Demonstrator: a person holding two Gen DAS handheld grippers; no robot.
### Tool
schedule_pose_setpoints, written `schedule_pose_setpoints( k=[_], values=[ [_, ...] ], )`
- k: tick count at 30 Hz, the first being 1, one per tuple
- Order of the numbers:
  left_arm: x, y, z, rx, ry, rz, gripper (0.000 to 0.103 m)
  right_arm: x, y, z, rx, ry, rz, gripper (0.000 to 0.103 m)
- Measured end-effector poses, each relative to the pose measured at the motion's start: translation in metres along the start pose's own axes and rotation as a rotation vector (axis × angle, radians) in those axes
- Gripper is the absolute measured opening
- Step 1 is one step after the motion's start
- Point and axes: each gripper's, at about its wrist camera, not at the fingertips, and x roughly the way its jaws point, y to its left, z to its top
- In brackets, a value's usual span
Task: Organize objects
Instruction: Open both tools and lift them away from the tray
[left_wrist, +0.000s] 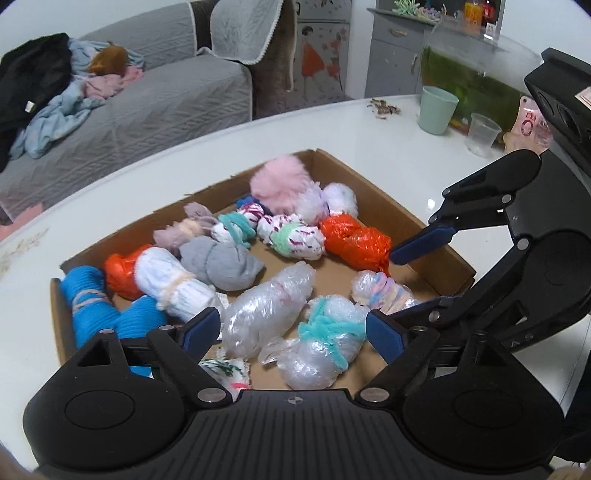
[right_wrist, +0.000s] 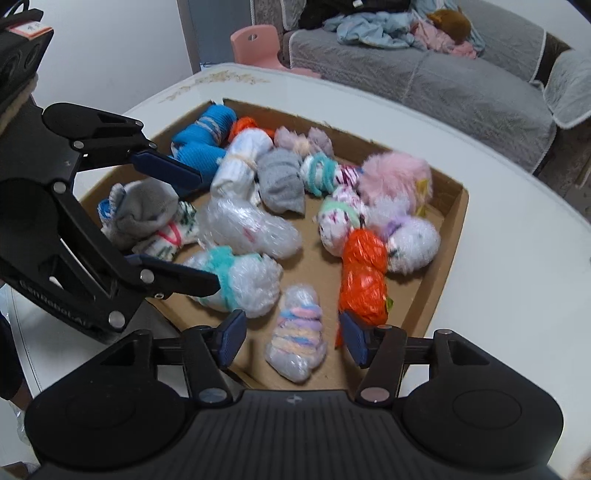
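1. Left wrist view, left to right: a shallow cardboard tray (left_wrist: 436, 229) lies on the white worktop (left_wrist: 369, 129) near its front edge, filled with small tied bundles. At the tray's left corner lies a blue knit bundle (left_wrist: 92, 295); next come a white bundle (left_wrist: 173, 288) tied with pale yarn, a clear plastic bundle (left_wrist: 266, 306), a teal-tied plastic bundle (left_wrist: 325, 336) and an orange plastic bundle (left_wrist: 354, 240) toward the right wall.
2. Left tool (left_wrist: 291, 332): jaws wide apart, holding nothing, hovering over the teal-tied plastic bundle.
3. Right wrist view: right tool (right_wrist: 291, 338), jaws likewise wide and empty, straddles a pastel-banded plastic bundle (right_wrist: 297, 343) at the tray's near edge.
4. Handling, judged: all bundles look light, soft and compressible; none fragile. Plastic-wrapped ones are probably slippery and may crackle or squirm under pressure; knit ones should grip well.
5. Hold, judged: pinch across the tied waist, where yarn narrows the bundle and offers friction.
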Motion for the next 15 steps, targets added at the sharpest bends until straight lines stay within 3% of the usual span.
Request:
schedule_pose_setpoints(
  k=[6, 9, 12, 15],
  values=[
    [-0.020, 0.009, -0.003, -0.006, -0.005, 0.040, 0.092, -0.009, 0.008, 0.004, -0.006, -0.032, 0.003, 0.055],
    [-0.033, 0.011, -0.006, -0.019, -0.003, 0.071, 0.099, -0.011, 0.010, 0.003, 0.007, -0.030, -0.008, 0.058],
    [-0.046, 0.013, -0.012, -0.075, 0.000, 0.106, 0.102, -0.018, 0.015, 0.000, 0.023, -0.043, -0.031, 0.067],
    [-0.056, 0.018, -0.017, -0.195, 0.017, 0.125, 0.102, -0.027, 0.025, -0.001, 0.052, -0.071, -0.042, 0.079]
  ],
)
